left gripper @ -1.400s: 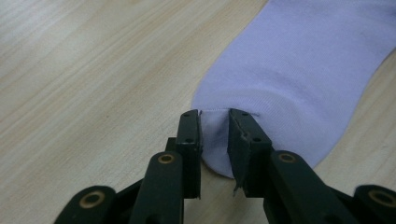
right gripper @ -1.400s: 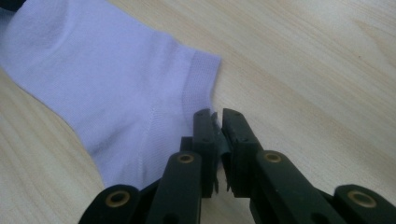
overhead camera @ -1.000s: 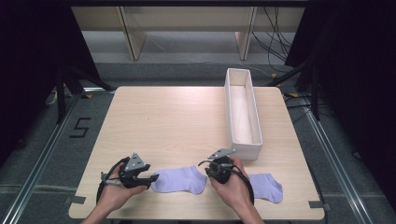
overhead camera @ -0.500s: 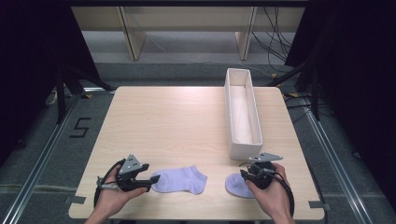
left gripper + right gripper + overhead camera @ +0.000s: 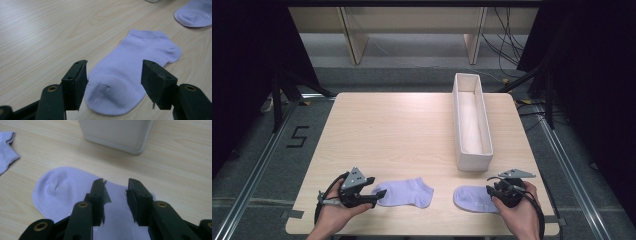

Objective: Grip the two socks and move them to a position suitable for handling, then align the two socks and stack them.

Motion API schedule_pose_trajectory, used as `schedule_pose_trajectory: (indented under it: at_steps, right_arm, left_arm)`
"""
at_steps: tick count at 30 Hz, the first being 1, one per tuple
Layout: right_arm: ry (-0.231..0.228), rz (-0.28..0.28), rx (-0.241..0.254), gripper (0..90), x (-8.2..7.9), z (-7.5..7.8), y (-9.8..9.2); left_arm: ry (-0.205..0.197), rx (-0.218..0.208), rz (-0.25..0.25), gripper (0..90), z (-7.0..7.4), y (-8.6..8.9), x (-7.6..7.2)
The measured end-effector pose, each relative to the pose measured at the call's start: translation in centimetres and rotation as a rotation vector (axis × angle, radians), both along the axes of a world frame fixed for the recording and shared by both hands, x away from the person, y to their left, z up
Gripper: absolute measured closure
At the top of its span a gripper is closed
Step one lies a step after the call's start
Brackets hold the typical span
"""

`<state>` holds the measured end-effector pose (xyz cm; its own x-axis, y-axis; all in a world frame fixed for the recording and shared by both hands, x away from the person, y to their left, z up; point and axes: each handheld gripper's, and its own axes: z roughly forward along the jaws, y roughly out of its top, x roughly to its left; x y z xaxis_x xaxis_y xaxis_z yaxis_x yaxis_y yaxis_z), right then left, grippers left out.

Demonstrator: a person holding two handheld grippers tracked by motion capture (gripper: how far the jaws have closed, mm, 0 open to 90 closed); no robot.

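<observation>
In the high view my right gripper (image 5: 492,192) covers the cuff end of the right sock (image 5: 472,198). The picture's bottom edge cuts off my forearms. Along my left gripper (image 5: 113,83), the top edge clips the far sock's (image 5: 193,15) cuff end.

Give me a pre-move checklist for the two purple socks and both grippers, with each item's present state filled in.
1. Left sock flat on the table, toe between the left gripper jaws: ok.
2. Left gripper open, pads clear of the fabric: ok.
3. Right gripper over the right sock, jaws apart, having just been opening: ok.
4. Right sock released, nothing pinched: ok in the right gripper view.
5. The two socks lie apart, not overlapping: ok.
6. White box standing upright behind the right sock, open top unobstructed: ok.
</observation>
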<state>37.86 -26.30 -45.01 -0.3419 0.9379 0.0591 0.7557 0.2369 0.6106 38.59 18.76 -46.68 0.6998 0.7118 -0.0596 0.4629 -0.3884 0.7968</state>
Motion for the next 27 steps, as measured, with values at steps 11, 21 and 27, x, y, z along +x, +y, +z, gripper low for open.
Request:
schedule_pose_trajectory:
  at_steps: [11, 21, 27]
  right_arm:
    - [0.007, -0.05, 0.021, 65.7, -0.3, -0.4, -1.2]
    - [0.059, -0.113, 0.008, 65.5, 0.2, -1.3, -2.4]
    - [0.063, -0.12, 0.002, 65.3, 0.0, -1.2, -2.9]
  left_arm:
    - [-0.002, 0.013, -0.045, 38.5, 0.0, -1.4, 0.2]
    - [0.014, -0.005, -0.121, 42.5, 0.3, -4.6, 0.3]
    - [0.004, -0.042, -0.191, 44.3, 0.7, -7.6, 0.0]
